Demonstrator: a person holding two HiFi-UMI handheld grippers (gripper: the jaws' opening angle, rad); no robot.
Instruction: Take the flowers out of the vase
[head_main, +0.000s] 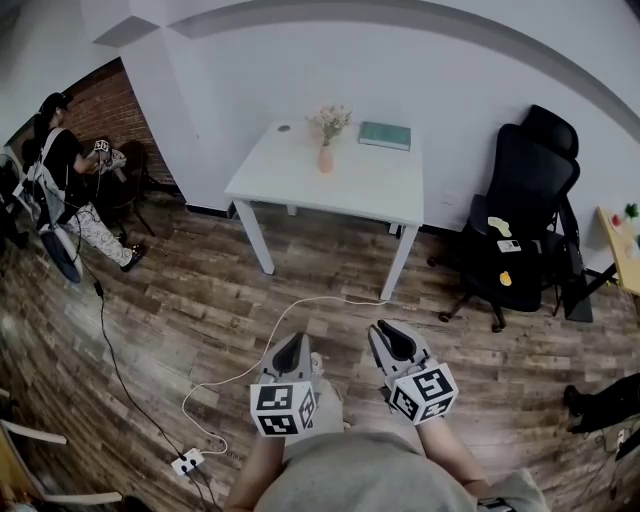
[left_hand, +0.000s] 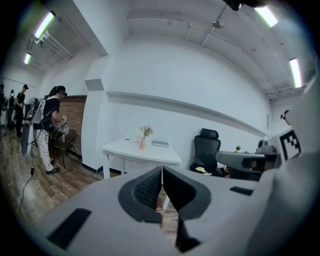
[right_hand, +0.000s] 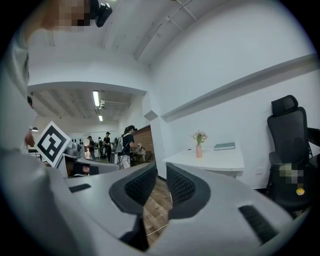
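A small pink vase (head_main: 326, 158) with pale flowers (head_main: 330, 122) stands on a white table (head_main: 330, 190) across the room, by the wall. Both grippers are held low over the wooden floor, well short of the table. My left gripper (head_main: 297, 340) has its jaws together with nothing between them. My right gripper (head_main: 385, 328) stands slightly open and empty. The left gripper view shows the left gripper (left_hand: 162, 170) with the vase (left_hand: 143, 144) and flowers (left_hand: 146, 131) far ahead. Past the right gripper (right_hand: 161, 167) in its own view, the vase (right_hand: 199, 151) sits to the right.
A teal book (head_main: 385, 135) lies on the table behind the vase. A black office chair (head_main: 520, 215) stands right of the table. A white cable (head_main: 270, 345) runs over the floor to a power strip (head_main: 187, 463). A person (head_main: 65, 180) stands at far left.
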